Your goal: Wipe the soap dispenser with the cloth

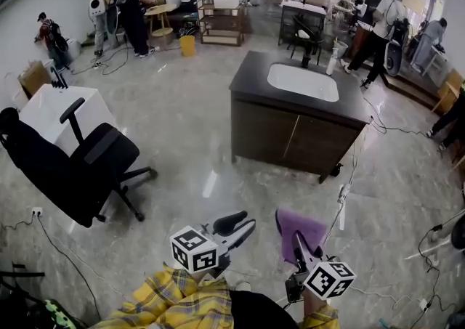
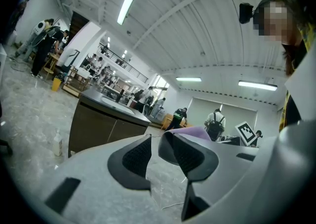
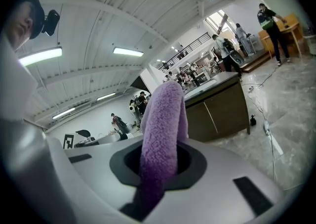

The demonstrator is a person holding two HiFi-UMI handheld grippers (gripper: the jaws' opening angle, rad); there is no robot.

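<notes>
- The dark sink cabinet (image 1: 290, 139) stood out in the open on the grey stone floor, with a white basin (image 1: 303, 82) sunk into its black top.
- A white pump bottle, the soap dispenser (image 1: 332, 61) by the look of it, stood upright at the far right corner of that cabinet's top. Neither gripper was anywhere near it.
- Both grippers hung well short of the cabinet's door side, pointing roughly towards it.
- The right gripper (image 1: 297, 242) (image 3: 158, 161) had its jaws pinched on the purple cloth (image 1: 309, 224) (image 3: 163, 119). The fleecy fabric rose in a thick fold from between the pads and flopped forward towards the cabinet.
- The left gripper (image 1: 243, 224) (image 2: 154, 141) carried nothing. Its two black pads were parted by a narrow gap, through which the floor in front of the cabinet showed.
- In the left gripper view a second pale pump bottle (image 2: 58, 143) stood on the floor just off the cabinet's left end. I could not tell what was in it.
- A yellow plaid sleeve (image 1: 174, 295) showed behind the left gripper, on the side away from the cabinet.
- A black office chair (image 1: 80, 168) sat well to the left of the cabinet, beside a white table (image 1: 62, 110).
- Beyond the cabinet's far side was a yellow bin (image 1: 187, 45), and past it several people stood among benches and shelving.
</notes>
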